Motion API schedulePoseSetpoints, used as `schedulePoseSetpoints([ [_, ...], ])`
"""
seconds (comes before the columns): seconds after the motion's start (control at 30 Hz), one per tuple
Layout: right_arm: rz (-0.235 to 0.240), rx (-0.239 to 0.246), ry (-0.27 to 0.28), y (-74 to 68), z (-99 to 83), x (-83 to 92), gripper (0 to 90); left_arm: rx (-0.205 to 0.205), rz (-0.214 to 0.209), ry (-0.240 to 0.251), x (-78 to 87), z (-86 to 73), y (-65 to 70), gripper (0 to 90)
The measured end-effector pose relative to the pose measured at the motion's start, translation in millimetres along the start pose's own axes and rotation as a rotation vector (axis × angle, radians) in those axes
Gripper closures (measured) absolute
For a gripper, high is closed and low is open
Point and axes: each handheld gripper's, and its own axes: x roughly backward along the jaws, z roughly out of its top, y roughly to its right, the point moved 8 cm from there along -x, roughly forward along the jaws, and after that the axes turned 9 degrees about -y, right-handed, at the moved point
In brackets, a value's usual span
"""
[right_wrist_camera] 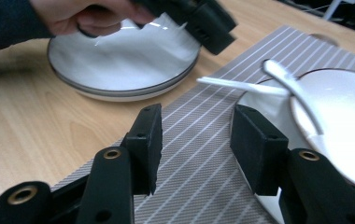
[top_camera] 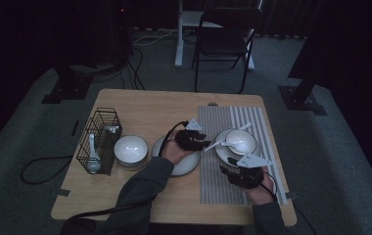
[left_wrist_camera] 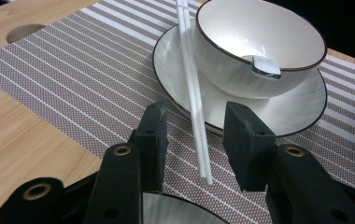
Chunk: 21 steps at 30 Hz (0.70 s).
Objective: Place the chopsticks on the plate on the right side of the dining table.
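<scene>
A pair of white chopsticks [left_wrist_camera: 192, 84] leans on the rim of a dark-edged saucer [left_wrist_camera: 301, 107], its tips on the striped placemat [left_wrist_camera: 73, 79]. The saucer holds a white bowl [left_wrist_camera: 259, 42] with a spoon [left_wrist_camera: 265, 66] in it. My left gripper [left_wrist_camera: 195, 116] is open, its jaws on either side of the chopsticks' lower end with a gap on each side. In the high view the left gripper [top_camera: 204, 143] sits left of the bowl [top_camera: 241, 141]. My right gripper [right_wrist_camera: 195, 121] is open and empty above the placemat [right_wrist_camera: 203, 163], near the saucer's front edge.
A flat white plate [top_camera: 186, 164] lies under the left hand. Left of it stand another white bowl [top_camera: 130, 149] and a black wire basket [top_camera: 98, 139] with a spoon inside. A folding chair [top_camera: 225, 39] stands beyond the table's far edge.
</scene>
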Motion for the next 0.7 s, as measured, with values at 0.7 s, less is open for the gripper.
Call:
schedulePoseSetpoints([
  [0.7, -0.107, -0.053, 0.066, 47.8, 13.1, 25.8, 53.3, -0.006, 0.016, -0.004, -2.4, -11.8, 5.1, 59.9],
])
